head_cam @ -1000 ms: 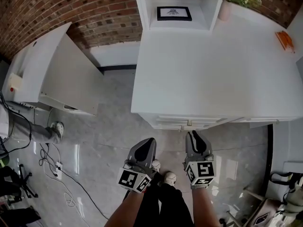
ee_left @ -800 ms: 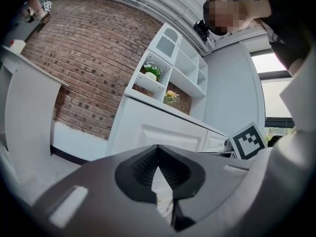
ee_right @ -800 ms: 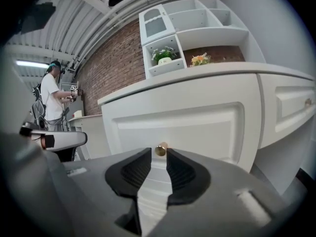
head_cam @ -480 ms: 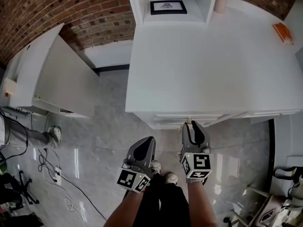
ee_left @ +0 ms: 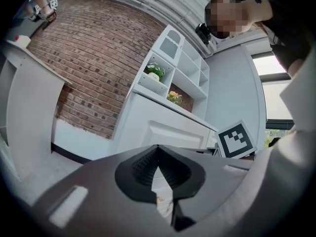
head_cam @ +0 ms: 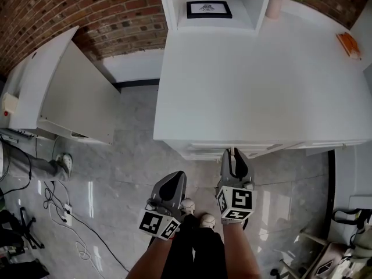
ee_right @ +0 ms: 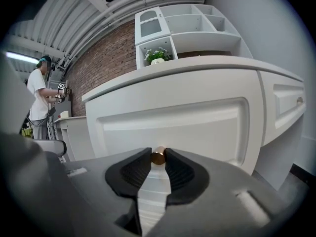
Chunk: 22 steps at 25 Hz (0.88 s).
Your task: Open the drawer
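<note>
**Step in hand:** securing the knob before the pull.

**Findings:** The right gripper [ee_right: 158, 153] is up against the drawer [ee_right: 197, 127], which sits in the near face of the white cabinet [head_cam: 250, 80], just under its top. The small brass knob [ee_right: 158, 157] stands between the jaw tips. The jaws have just been closing, and both tips appear to touch it. The left gripper [ee_left: 158, 149] hangs to the left, jaws closed together on nothing and apart from the cabinet.

**Recommendation:** The knob is caught only at the very tips. In my judgement the grip should be firm before any pull. The pull should then run straight toward the near side without twisting, or the round knob may slip free.

**Views compared:** Only the right gripper view shows the knob and the contact. In the head view the gripper itself covers the knob. That view does show both grippers side by side and the person's legs close behind them.
</note>
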Each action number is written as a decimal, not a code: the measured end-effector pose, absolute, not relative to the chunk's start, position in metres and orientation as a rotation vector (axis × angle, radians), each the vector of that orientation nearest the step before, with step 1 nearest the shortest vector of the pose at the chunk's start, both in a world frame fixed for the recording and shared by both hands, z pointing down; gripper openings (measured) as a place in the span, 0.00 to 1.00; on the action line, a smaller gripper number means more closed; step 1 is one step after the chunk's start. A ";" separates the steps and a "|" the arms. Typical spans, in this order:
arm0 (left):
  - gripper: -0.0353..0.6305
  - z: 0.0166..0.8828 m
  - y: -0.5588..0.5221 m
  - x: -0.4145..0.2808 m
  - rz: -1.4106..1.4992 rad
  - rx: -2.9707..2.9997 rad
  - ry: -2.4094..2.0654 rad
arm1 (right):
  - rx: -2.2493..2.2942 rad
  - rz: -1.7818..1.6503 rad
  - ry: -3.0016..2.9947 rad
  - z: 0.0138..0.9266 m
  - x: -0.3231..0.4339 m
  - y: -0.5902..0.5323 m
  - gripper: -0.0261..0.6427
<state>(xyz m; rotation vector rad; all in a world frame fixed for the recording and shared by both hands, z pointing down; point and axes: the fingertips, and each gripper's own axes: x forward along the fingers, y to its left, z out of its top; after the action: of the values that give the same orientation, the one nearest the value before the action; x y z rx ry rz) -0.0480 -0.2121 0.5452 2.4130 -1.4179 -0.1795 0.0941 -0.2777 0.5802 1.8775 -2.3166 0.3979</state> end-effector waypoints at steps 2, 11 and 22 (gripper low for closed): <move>0.06 0.543 -0.210 -0.051 -0.183 2.403 -1.433 | 1.875 0.394 -2.316 0.580 0.094 -0.277 0.17; 0.06 0.536 -0.194 -0.061 -0.184 2.340 -1.515 | 1.817 0.380 -2.298 0.580 0.094 -0.277 0.16; 0.06 0.524 -0.188 -0.069 -0.191 2.314 -1.557 | 1.814 0.446 -2.305 0.580 0.093 -0.273 0.16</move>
<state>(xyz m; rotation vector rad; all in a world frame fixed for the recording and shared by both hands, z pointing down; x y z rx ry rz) -0.0688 -0.1881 0.5240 2.3139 -1.5572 -0.1907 0.0934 -0.2729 0.5799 1.8142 -2.3046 0.4455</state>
